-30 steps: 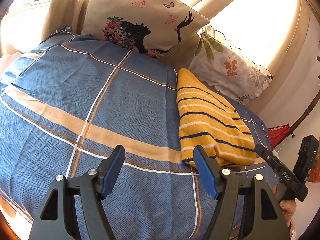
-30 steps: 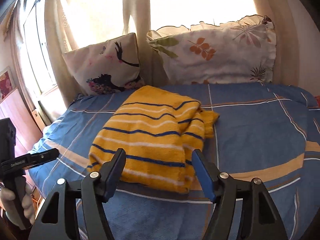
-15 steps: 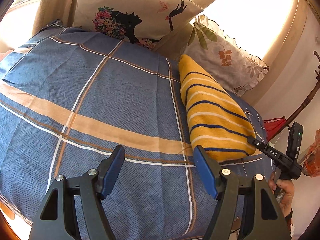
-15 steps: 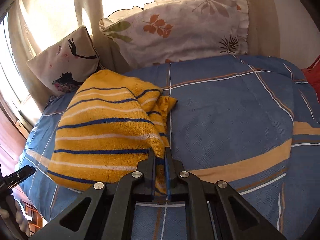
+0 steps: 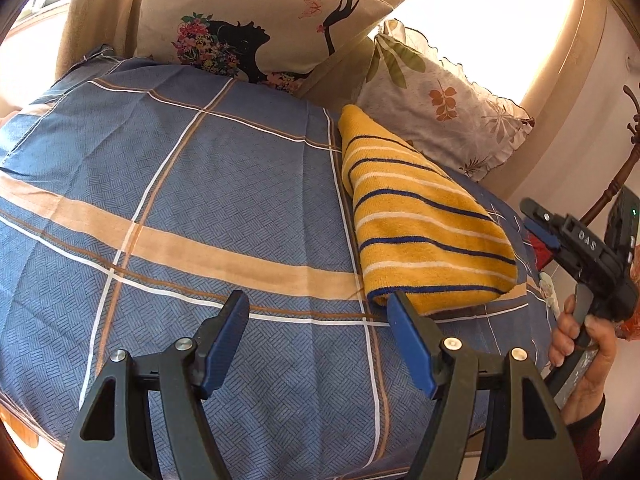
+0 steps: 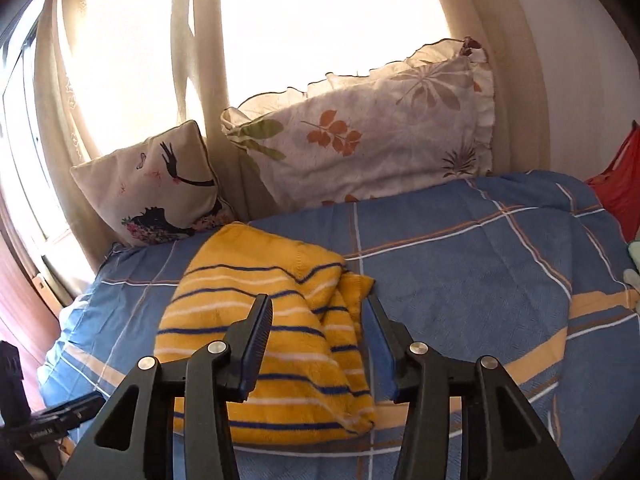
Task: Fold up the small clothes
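Observation:
A folded yellow sweater (image 5: pixel 416 220) with blue and white stripes lies on the blue plaid bedsheet (image 5: pixel 200 200), near its right side. My left gripper (image 5: pixel 318 312) is open and empty, above the sheet just left of the sweater's near corner. In the right wrist view the sweater (image 6: pixel 264 352) lies in front of my right gripper (image 6: pixel 318 308), which is open and empty above its near right edge. The right gripper also shows in the left wrist view (image 5: pixel 536 216), held off the bed's right edge.
A cushion with a woman's silhouette (image 5: pixel 256 20) and a leaf-print pillow (image 5: pixel 444 104) lean against the curtained window at the head of the bed. A red bag (image 6: pixel 620 184) sits beyond the bed's right edge. A wooden stand (image 5: pixel 616 184) rises at far right.
My right gripper was shut on the sweater's edge half a second ago; it has let go, opened and pulled back. The left gripper stayed open and shifted slightly.

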`<state>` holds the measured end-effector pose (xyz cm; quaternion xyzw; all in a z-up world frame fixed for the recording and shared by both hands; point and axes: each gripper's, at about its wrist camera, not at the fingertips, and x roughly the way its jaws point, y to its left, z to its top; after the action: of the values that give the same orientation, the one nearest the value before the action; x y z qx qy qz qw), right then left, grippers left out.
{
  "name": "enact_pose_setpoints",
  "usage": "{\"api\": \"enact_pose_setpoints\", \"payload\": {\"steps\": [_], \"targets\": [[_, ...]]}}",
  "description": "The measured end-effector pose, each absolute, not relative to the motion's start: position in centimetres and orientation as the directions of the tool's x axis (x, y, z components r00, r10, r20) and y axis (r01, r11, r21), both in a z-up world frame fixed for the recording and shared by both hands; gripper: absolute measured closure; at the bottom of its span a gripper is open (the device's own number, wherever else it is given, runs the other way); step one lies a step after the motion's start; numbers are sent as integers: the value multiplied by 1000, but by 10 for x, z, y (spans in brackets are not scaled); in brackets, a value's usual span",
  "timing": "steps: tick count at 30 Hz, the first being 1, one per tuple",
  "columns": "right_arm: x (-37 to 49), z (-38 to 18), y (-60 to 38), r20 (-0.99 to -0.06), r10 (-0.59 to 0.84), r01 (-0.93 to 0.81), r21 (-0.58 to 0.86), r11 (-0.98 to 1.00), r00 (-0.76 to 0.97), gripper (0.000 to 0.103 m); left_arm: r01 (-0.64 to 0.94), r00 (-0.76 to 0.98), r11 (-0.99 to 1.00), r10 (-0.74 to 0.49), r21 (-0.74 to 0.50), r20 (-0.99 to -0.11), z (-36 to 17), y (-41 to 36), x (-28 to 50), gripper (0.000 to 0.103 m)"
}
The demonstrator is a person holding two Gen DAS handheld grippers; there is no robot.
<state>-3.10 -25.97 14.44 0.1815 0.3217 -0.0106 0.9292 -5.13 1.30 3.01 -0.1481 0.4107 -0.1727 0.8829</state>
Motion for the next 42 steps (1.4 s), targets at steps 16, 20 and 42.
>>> {"api": "enact_pose_setpoints", "payload": {"steps": [16, 20, 42], "targets": [[102, 87, -257, -683, 149, 175, 381, 908, 715, 65, 184, 599, 897, -426, -402, -678, 23, 22, -51, 32], [101, 107, -245, -591, 322, 44, 520, 853, 740, 57, 186, 593, 894, -434, -409, -678, 21, 21, -48, 32], [49, 79, -347, -461, 281, 236, 782, 577, 841, 44, 198, 604, 916, -394, -348, -693, 29, 6, -53, 30]]}}
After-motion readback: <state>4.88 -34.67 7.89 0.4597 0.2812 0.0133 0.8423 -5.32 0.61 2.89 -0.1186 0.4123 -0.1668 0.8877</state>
